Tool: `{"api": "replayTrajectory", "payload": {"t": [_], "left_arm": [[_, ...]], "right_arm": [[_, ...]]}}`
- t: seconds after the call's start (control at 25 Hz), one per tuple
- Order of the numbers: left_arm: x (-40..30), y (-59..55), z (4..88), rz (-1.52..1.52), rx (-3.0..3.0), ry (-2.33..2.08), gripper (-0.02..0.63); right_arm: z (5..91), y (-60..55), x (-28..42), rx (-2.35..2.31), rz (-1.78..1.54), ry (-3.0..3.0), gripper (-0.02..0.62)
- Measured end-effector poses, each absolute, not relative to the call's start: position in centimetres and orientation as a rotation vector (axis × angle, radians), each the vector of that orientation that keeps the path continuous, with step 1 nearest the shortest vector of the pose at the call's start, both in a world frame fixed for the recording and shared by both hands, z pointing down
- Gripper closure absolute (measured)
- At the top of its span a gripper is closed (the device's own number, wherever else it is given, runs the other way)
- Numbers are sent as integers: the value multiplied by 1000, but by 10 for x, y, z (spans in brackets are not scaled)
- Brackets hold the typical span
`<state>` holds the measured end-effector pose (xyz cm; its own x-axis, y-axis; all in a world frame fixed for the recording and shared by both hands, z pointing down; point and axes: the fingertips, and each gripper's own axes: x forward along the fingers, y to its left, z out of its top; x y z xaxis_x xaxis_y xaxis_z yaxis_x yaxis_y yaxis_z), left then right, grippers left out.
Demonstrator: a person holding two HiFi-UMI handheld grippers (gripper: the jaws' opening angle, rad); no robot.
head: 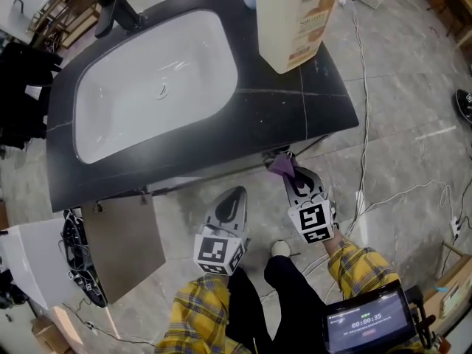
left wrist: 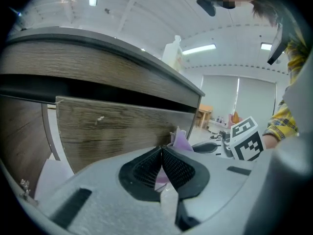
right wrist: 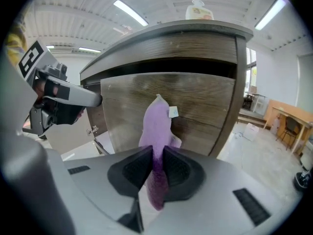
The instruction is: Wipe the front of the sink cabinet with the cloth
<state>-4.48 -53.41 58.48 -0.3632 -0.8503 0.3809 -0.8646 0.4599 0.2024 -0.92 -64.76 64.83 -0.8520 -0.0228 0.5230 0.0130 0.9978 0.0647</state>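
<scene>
The sink cabinet has a black top (head: 295,102) and a wood-grain front (right wrist: 195,102) (left wrist: 112,126). A purple cloth (right wrist: 156,124) (head: 282,166) is pinched in my right gripper (right wrist: 156,156) (head: 293,177), which is shut on it. The cloth's upper end, with a small white tag, stands up against the wooden front near the cabinet's right edge. My left gripper (left wrist: 161,153) (head: 233,200) is shut with nothing between its pads and hangs just left of the right one, pointing at the same front. From the left gripper view the cloth (left wrist: 180,141) shows beyond its jaws.
A big cream bottle (head: 295,21) stands on the counter's right side, with the white basin (head: 155,80) and dark faucet (head: 114,9) to its left. A cabinet door (head: 122,245) hangs open at lower left. White cables (head: 361,161) trail over the tiled floor on the right.
</scene>
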Motion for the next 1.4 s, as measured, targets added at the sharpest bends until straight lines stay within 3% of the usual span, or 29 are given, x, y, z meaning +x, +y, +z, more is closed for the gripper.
{"api": "replayTrajectory", "payload": {"t": [0.6, 1.4], "left_arm": [[-6, -599, 576, 50, 1592, -2205, 598], [-61, -450, 575, 26, 1381, -2318, 598]], "right_arm": [[644, -722, 43, 244, 19, -2567, 544], [656, -520, -1, -117, -23, -2546, 544]]}}
